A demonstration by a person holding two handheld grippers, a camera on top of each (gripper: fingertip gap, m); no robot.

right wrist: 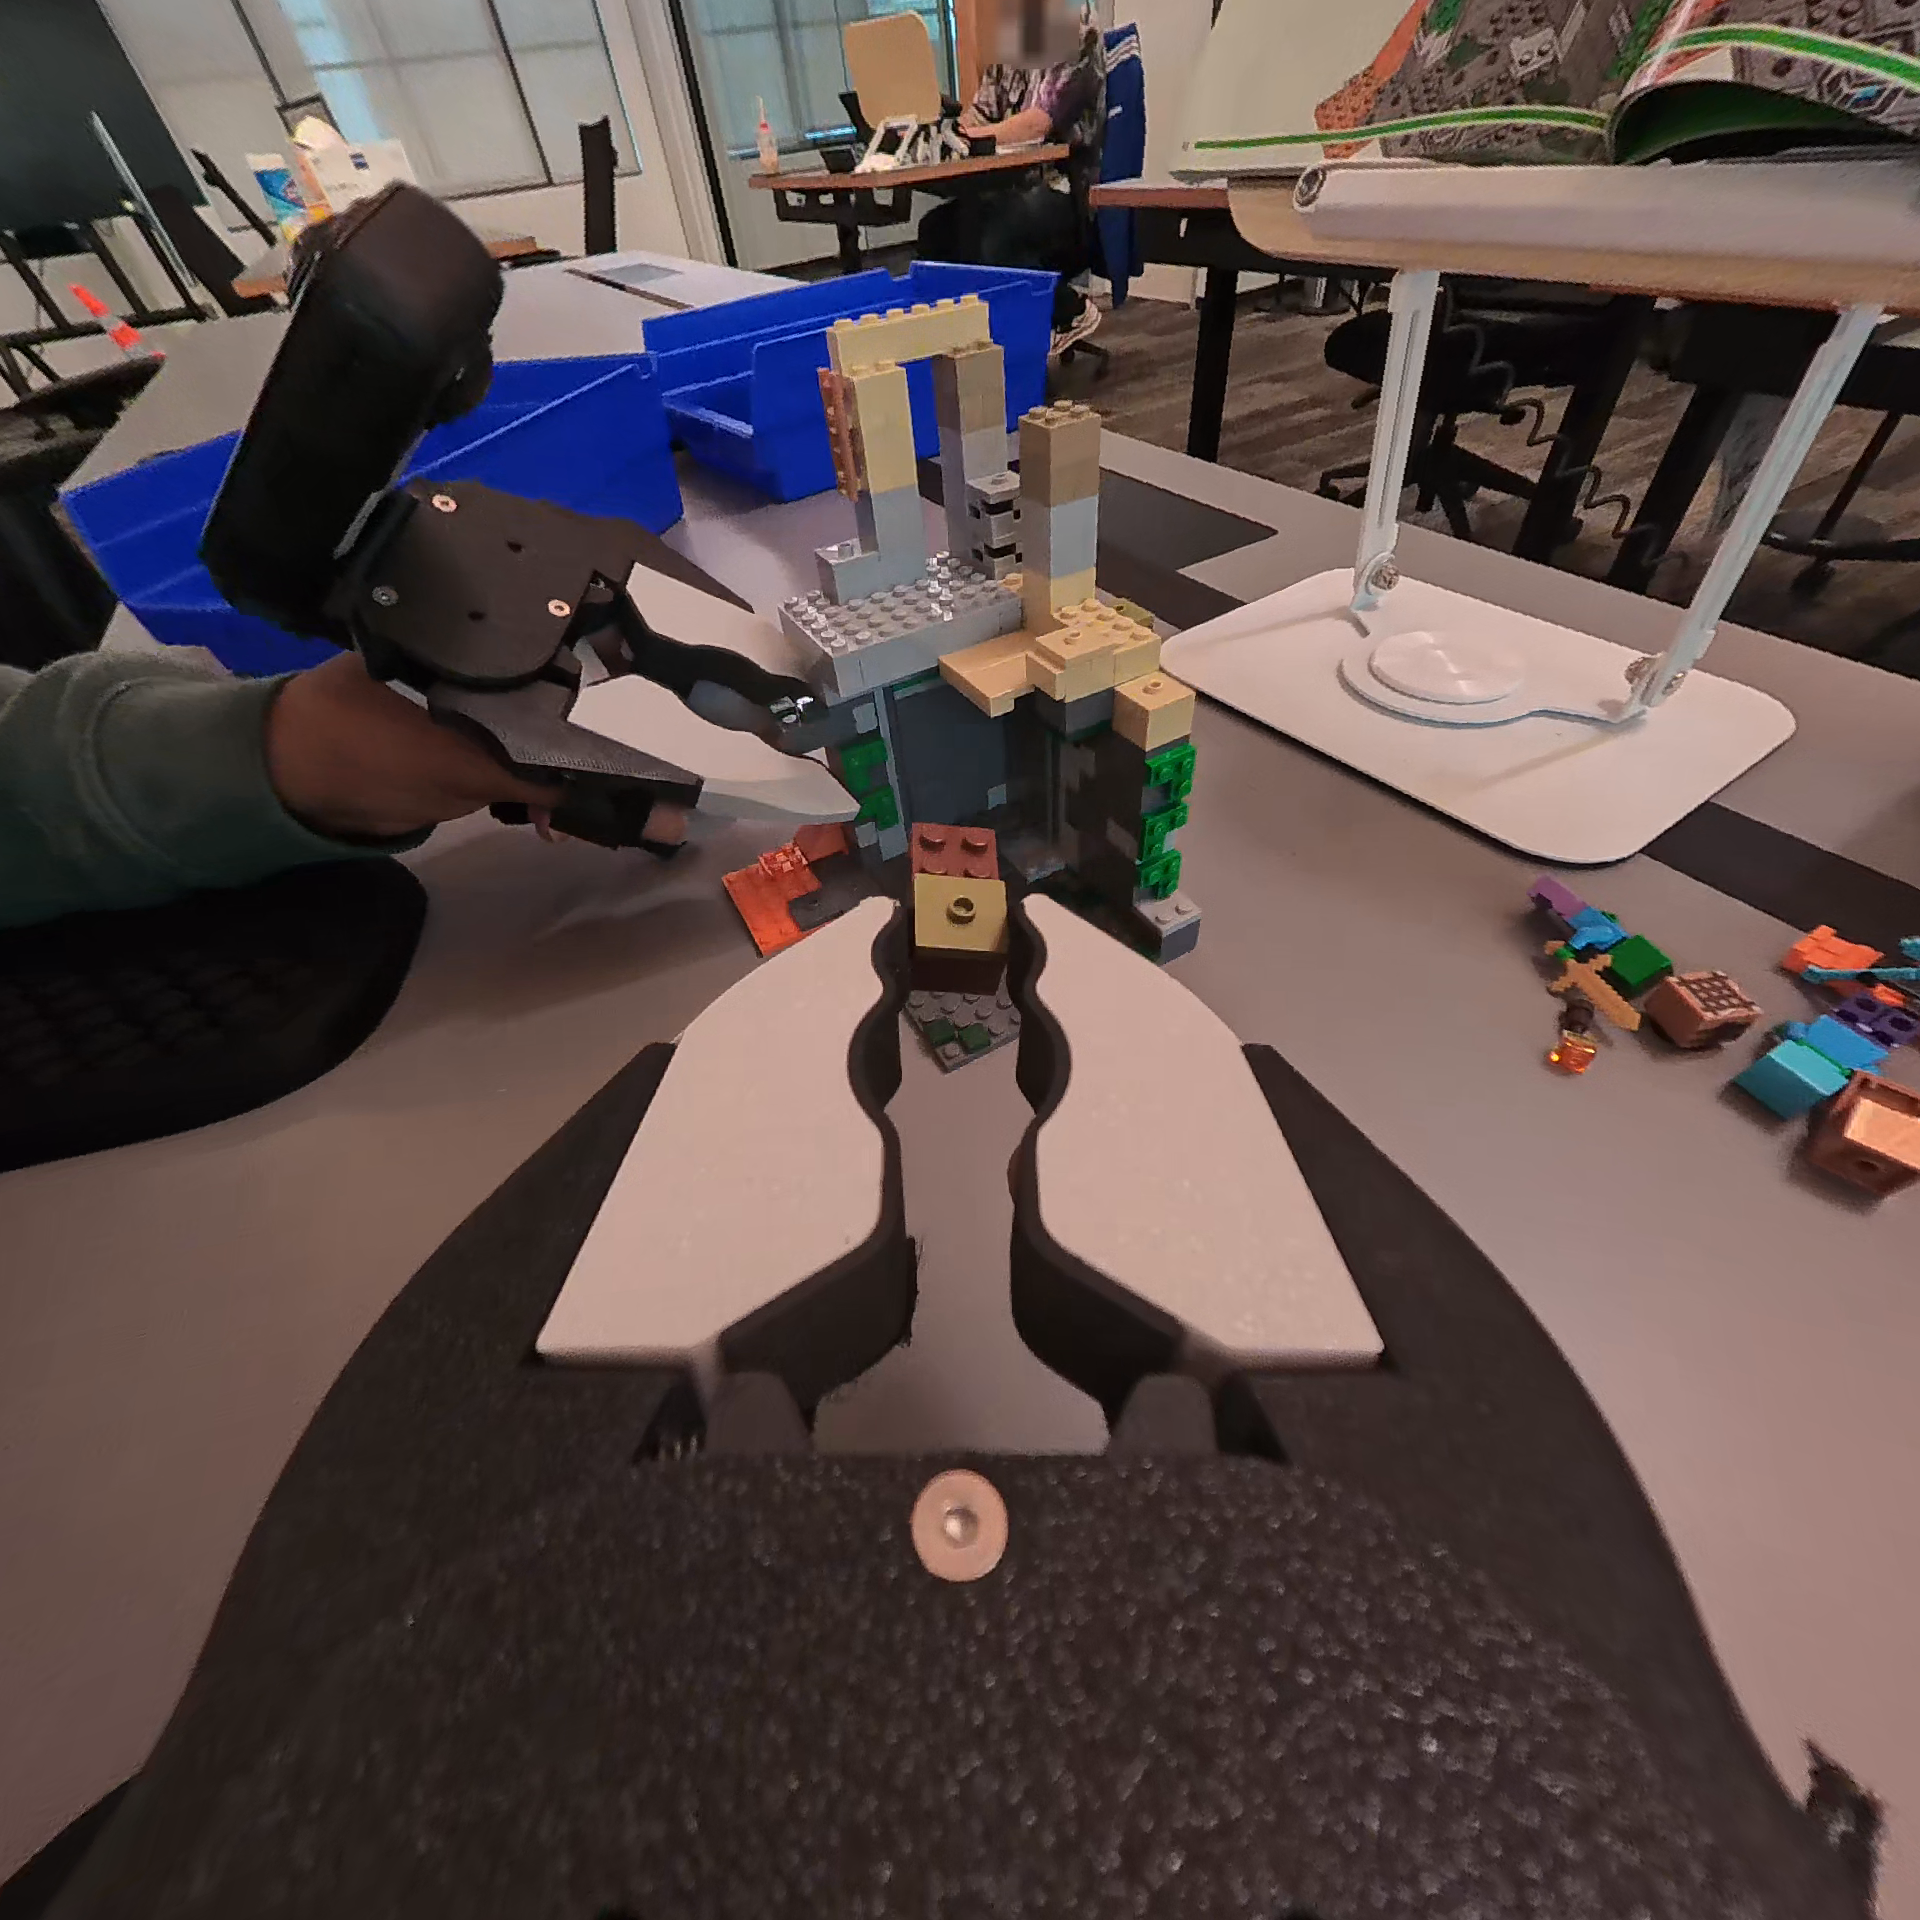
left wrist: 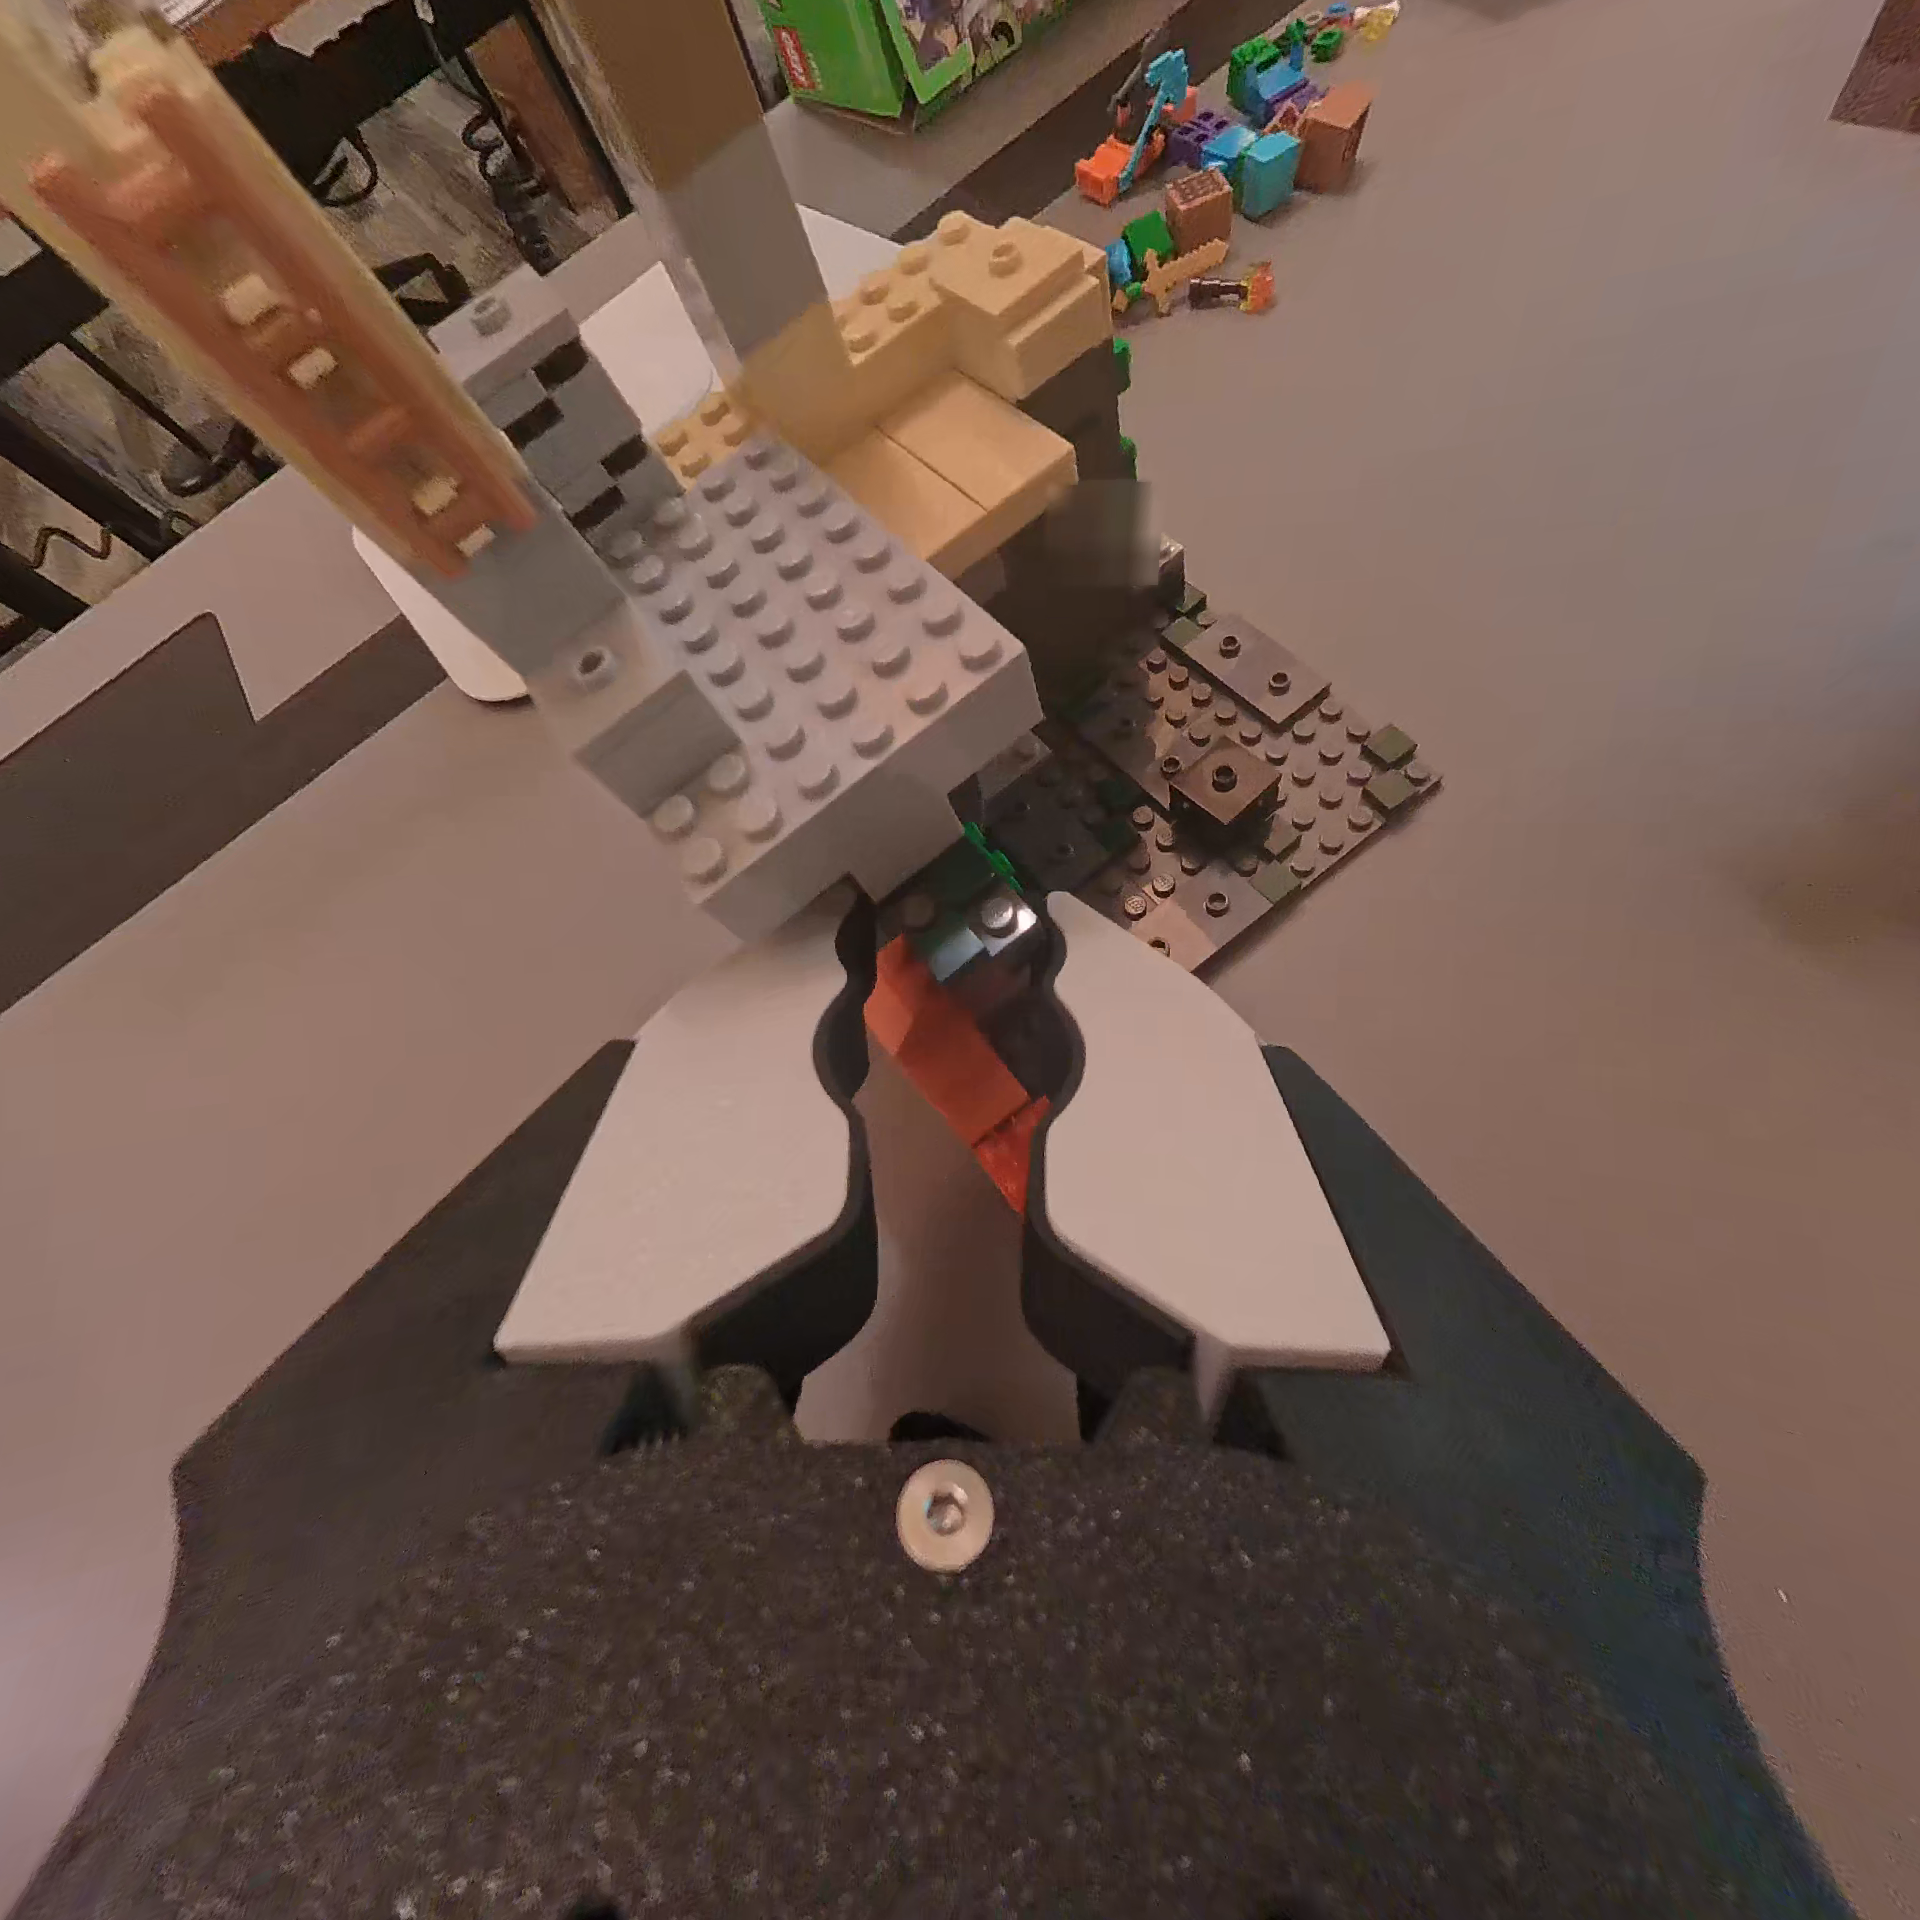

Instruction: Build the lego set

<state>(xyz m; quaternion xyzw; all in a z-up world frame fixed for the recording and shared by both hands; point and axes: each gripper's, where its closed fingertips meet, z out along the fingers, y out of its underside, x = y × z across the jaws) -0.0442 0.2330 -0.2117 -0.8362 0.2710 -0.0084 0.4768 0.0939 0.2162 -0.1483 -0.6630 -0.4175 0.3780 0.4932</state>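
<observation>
left wrist view: the left tongs (left wrist: 951, 940) are clenched on the near lower edge of the lego build (left wrist: 831, 644), at a small grey studded piece with dark green and reddish-brown bricks showing between the fingers. a grey studded platform sits just beyond the fingertips, with tan blocks on its far side and grey and tan columns rising out of the top of the frame; a tan ladder-like piece (left wrist: 281, 343) leans at upper left. a dark studded baseplate (left wrist: 1278, 790) spreads to the right on the grey table (left wrist: 1558, 1039). far right lie loose coloured pieces (left wrist: 1236, 145), with a green box (left wrist: 894, 52) beside them.

right wrist view: the right tongs (right wrist: 958, 940) grasp a small brown block with a tan studded face (right wrist: 958, 920), held just in front of the build's (right wrist: 987, 644) base. the left tongs (right wrist: 821, 753), in a person's hand (right wrist: 416, 769), grip the build's left side under the grey platform. blue bins (right wrist: 623, 436) stand behind, a white stand (right wrist: 1475, 707) to the right, and loose pieces (right wrist: 1714, 997) lie at near right.
</observation>
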